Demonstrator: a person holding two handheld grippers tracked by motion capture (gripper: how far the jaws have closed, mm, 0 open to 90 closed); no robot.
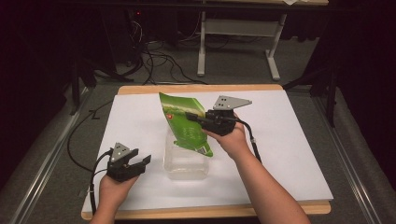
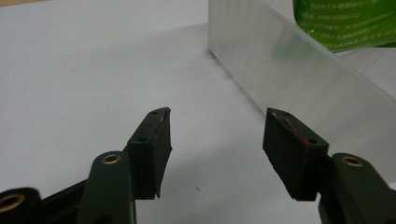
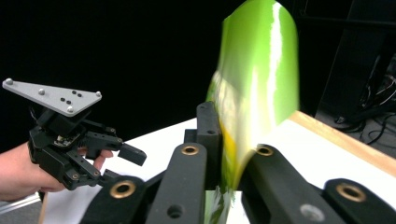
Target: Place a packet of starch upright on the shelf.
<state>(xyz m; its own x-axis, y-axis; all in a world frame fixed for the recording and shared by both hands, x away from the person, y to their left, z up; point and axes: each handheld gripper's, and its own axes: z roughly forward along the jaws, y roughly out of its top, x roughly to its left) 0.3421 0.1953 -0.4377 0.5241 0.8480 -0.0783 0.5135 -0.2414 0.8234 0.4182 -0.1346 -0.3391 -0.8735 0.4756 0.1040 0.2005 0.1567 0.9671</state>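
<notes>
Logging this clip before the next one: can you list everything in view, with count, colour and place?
snack bag: one, green, held over the container, lower end inside it
plastic container: one, clear, centre of the board
board: one, white, covering the tabletop
table: one, wooden edge showing
desk frame: one, white, on the floor behind
cables: several, black, on the floor behind
left gripper: one, black, fingers open, left of the container
right gripper: one, black, fingers shut on the snack bag
hands: two, entering from the bottom
</notes>
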